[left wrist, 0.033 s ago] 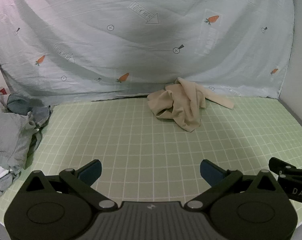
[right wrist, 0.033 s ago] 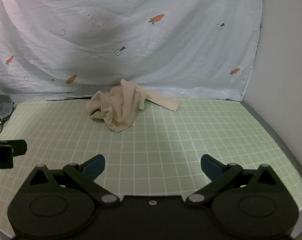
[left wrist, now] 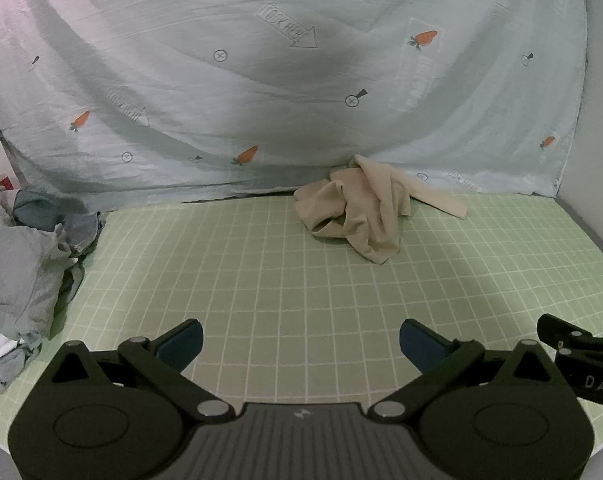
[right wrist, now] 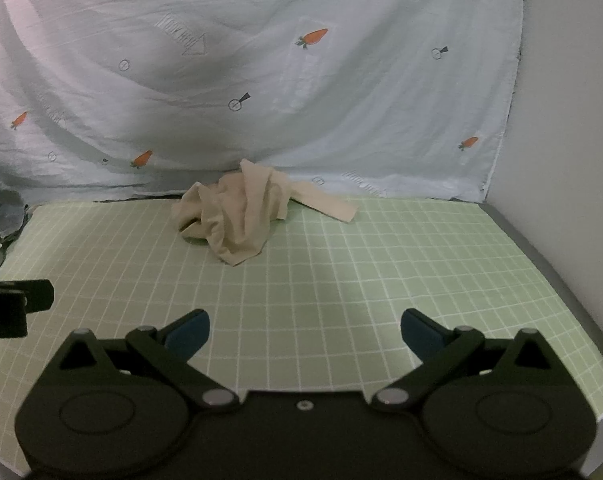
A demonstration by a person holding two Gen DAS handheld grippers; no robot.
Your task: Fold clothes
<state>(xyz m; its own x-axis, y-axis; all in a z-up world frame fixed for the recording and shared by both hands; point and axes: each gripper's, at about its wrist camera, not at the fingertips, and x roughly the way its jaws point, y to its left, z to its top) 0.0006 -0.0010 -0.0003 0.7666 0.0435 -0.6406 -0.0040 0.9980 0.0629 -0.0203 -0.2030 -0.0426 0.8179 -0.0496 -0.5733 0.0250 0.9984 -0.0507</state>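
The green grid mat (left wrist: 261, 272) lies bare through the middle and lower frame, open for either tool to pass. A crumpled beige garment (left wrist: 361, 212) sits at upper centre against the hanging carrot-print sheet (left wrist: 261, 100). A pile of grey clothes (left wrist: 17, 264) crowds the left edge.

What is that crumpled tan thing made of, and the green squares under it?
The tan garment looks like soft, thin knit cloth: it slumps in limp, matte folds. The green mat looks like smooth plastic or rubber, flat with printed white lines, though that is hard to tell.
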